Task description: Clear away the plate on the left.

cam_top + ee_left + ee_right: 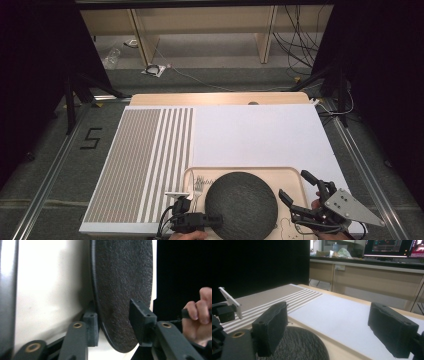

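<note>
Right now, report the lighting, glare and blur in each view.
High view: even light on the white mat, dark curtains at both sides, the dark round plate matte and glare-free. Left gripper view: the tray beside the plate is washed out and soft, the plate's grain sharp. Right gripper view: the near gripper is blurred, the background desks clearer.

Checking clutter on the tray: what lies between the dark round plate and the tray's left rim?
A fork lies there, beside the dark plate inside the tray, in the high view.
</note>
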`<action>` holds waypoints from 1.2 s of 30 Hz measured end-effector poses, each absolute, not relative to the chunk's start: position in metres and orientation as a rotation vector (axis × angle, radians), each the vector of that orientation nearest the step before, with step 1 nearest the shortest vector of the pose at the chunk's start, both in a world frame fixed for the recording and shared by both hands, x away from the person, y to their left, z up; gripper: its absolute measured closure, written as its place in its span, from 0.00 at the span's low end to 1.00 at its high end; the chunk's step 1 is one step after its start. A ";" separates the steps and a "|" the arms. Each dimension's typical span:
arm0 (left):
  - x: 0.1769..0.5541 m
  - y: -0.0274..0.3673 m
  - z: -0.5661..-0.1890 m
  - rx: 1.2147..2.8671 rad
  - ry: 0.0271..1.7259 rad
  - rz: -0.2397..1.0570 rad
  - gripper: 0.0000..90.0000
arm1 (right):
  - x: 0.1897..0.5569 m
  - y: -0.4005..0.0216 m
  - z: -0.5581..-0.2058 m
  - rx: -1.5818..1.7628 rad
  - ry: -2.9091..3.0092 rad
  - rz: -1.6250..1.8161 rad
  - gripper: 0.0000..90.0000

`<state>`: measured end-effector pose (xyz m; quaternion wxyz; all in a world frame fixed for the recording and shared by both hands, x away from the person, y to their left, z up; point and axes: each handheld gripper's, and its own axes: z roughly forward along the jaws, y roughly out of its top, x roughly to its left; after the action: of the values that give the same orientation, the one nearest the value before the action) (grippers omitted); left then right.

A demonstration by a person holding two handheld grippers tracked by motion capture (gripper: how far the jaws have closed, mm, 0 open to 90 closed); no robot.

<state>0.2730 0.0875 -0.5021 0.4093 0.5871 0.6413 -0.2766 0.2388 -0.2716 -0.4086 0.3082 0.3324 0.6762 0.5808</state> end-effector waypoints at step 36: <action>0.276 0.127 -0.430 1.787 1.141 0.107 0.35 | 0.240 -0.270 -0.410 0.891 1.802 1.553 0.19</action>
<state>0.2765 0.1268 -0.4299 0.4878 0.7349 0.4691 0.0439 0.2404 -0.2701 -0.4101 0.2964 0.3349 0.6776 0.5838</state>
